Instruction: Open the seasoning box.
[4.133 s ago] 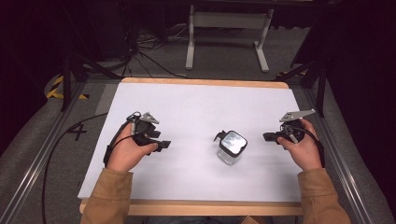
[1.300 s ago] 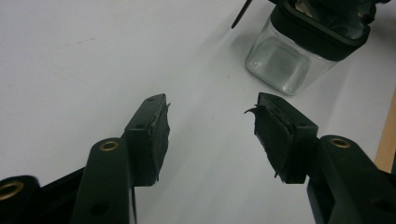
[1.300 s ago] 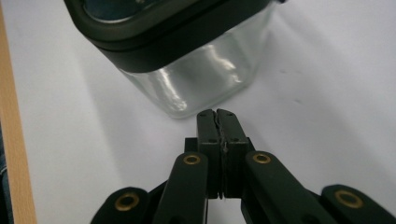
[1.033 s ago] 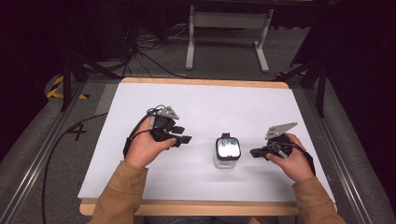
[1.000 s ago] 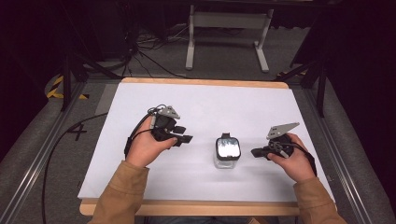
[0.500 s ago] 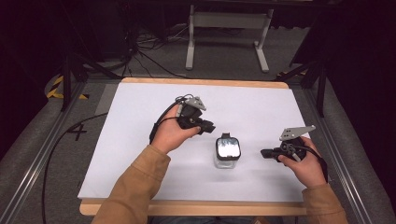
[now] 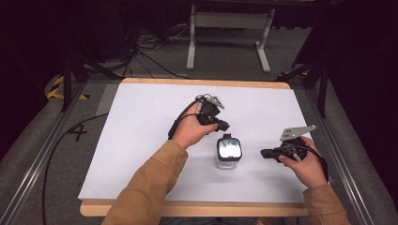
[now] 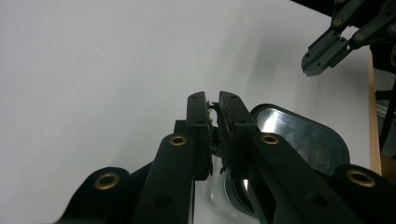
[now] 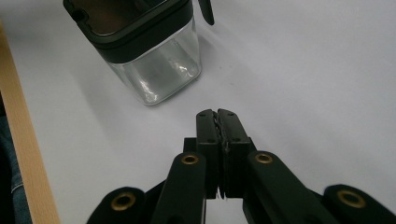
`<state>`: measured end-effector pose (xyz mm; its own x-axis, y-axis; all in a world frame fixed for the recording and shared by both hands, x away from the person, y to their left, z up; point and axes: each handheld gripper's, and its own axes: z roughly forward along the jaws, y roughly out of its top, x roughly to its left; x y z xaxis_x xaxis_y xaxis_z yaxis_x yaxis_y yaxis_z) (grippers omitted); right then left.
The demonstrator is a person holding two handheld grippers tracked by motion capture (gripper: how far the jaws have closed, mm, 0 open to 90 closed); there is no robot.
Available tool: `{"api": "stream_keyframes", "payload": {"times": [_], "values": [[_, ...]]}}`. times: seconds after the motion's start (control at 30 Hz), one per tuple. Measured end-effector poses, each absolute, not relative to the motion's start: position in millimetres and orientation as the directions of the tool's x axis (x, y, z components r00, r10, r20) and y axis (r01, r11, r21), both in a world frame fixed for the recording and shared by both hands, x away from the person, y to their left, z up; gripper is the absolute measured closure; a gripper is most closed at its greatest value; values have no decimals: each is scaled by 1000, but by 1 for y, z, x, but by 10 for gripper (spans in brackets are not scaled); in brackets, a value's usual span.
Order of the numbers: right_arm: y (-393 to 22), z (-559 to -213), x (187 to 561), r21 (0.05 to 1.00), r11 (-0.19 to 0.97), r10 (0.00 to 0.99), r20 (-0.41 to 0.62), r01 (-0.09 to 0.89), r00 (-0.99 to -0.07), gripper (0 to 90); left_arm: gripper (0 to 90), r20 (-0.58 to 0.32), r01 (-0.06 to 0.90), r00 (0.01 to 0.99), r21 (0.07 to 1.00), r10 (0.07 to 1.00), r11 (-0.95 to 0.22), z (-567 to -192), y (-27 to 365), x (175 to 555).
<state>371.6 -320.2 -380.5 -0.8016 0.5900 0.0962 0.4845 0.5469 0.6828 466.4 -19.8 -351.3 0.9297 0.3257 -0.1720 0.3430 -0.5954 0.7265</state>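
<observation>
Two grippers: flanking one jar.
Left gripper [image 7: 224,125]: jaws just closing, nearly together, holding nothing; tips just above jar's far edge.
Jar [image 7: 228,152]: upright, black-lidded, mid-table, between both hands.
Right gripper [image 7: 264,153]: clamped empty, level, near jar's right side, farther off.

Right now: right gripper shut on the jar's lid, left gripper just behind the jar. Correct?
Not quite. The right gripper is shut on nothing, apart from the jar, as the right gripper view shows. The left gripper is just behind the jar.
</observation>
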Motion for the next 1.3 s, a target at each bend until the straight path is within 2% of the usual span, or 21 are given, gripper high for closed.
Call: {"api": "stream_keyframes", "payload": {"times": [0.47, 0.7, 1.3], "values": [[-318, -380, 371, 682, 550, 585, 96, 482, -805, 879, 842, -170, 342, 932, 702, 320, -624, -355, -27, 464], [-317, -380, 371, 684, 552, 583, 92, 477, -807, 870, 897, -203, 369, 924, 699, 325, -612, -356, -27, 464], [-309, -379, 369, 685, 566, 566, 82, 459, -820, 874, 897, -244, 407, 909, 692, 338, -597, -357, -26, 466]]}}
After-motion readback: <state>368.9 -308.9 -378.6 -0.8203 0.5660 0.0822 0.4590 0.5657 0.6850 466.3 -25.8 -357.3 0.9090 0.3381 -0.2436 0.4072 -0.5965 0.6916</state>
